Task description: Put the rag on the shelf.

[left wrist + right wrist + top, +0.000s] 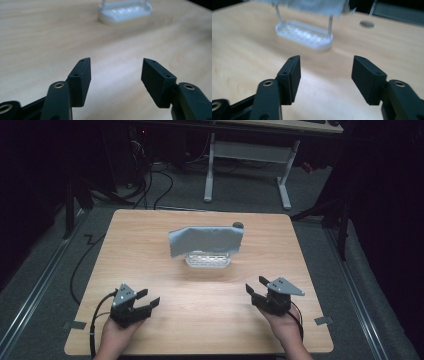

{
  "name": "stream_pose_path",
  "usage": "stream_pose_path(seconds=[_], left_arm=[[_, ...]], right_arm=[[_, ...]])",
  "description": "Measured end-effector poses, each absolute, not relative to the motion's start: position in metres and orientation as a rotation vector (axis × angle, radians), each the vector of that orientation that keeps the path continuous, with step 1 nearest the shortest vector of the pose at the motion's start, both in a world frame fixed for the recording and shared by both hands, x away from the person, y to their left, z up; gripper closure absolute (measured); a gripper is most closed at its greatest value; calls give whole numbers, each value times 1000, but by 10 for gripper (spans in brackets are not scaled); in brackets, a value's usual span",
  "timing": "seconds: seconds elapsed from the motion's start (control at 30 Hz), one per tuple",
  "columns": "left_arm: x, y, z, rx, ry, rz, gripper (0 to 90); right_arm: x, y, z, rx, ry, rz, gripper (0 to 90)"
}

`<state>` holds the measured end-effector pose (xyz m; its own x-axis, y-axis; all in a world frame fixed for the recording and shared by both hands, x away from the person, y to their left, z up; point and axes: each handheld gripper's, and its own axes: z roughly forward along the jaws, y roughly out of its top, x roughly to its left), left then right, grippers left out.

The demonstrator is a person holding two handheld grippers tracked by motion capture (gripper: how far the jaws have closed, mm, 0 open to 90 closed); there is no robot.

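A: Where is the cloth (206, 241)?

B: Draped over a white rack (208, 260) near the middle of the counter (150, 227), a little toward the far edge. It hangs across the rack's top and hides the uprights in the high view; just the base shows under it.

A: And the grippers?

B: Both sit near the near edge, well apart from the rack. The left gripper (148, 299) is by the near-left corner, the right gripper (256, 287) by the near-right. Each has its fingers spread wide with nothing between them, just bare wood.

A: Anything hard to read?

B: In the left gripper view the rack (124, 12) is blurred and cut off at the top edge, so the cloth is out of frame there. In the right gripper view the cloth (309, 5) is cropped at the top and soft; two thin posts drop from it to the rack (304, 35). A small dark round thing (238, 225) sits by the cloth's far-right corner; I cannot tell what it is.
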<state>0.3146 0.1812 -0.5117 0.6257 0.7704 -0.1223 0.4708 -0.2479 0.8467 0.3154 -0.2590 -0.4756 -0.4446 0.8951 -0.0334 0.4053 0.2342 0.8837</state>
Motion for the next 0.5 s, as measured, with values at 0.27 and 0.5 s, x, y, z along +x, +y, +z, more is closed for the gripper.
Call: stream_pose_path(seconds=[0.27, 0.5], left_arm=[[301, 168, -521, 1982, 921, 327, 391], [304, 168, -523, 1982, 929, 327, 388]], right_arm=[[275, -262, -512, 1222, 2017, 1095, 355], [281, -261, -518, 1194, 2034, 1080, 365]])
